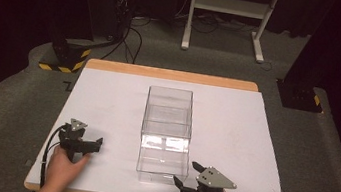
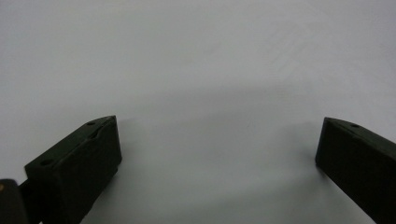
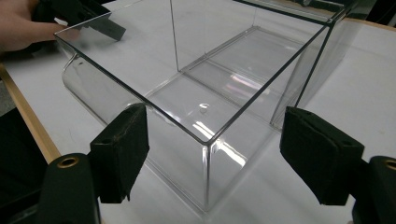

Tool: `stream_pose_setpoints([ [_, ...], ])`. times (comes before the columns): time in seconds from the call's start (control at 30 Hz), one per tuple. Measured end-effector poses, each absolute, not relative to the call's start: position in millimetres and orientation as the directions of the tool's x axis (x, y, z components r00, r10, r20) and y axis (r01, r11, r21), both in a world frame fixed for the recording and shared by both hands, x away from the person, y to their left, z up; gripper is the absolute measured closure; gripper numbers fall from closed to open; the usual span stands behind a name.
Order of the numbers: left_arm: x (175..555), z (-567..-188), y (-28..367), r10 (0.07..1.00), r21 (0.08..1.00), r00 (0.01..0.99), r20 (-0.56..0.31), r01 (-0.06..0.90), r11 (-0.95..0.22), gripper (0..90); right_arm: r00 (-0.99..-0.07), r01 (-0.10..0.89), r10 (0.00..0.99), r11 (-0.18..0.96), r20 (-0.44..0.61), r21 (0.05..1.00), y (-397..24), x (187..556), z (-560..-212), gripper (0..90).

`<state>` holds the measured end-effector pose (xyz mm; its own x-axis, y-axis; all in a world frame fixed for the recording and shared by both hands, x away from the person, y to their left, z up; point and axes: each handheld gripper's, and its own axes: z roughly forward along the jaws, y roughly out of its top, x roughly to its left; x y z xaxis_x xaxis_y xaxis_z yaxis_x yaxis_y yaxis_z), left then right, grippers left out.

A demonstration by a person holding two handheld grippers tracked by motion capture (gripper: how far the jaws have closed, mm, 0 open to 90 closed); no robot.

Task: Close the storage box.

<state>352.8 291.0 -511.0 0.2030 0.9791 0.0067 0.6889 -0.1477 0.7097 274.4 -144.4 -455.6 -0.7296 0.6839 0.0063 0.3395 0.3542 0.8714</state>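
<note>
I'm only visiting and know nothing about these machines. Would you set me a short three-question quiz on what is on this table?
1. True or false: the clear, open-topped rectangular plastic box has something inside it.
2. Which is nearer the box: A, the left gripper, or B, the right gripper?
3. Fill in: both grippers' jaws are ____ (open or shut).

Key
1. False. It is empty, and the white table shows through its walls.
2. B. The right gripper view has a near corner of the box between its jaws, not yet touched; the left gripper is over bare table.
3. Open.
</note>
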Motion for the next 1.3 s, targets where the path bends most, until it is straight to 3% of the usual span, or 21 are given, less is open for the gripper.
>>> stream_pose_setpoints([
  [1.3,352.8,-510.9,291.1,0.979,0.709,0.204,0.007,0.689,-0.148,0.5,-0.716,0.357,0.698,0.359,0.006,0.863,-139.3,297.0,-450.4,20.4],
])
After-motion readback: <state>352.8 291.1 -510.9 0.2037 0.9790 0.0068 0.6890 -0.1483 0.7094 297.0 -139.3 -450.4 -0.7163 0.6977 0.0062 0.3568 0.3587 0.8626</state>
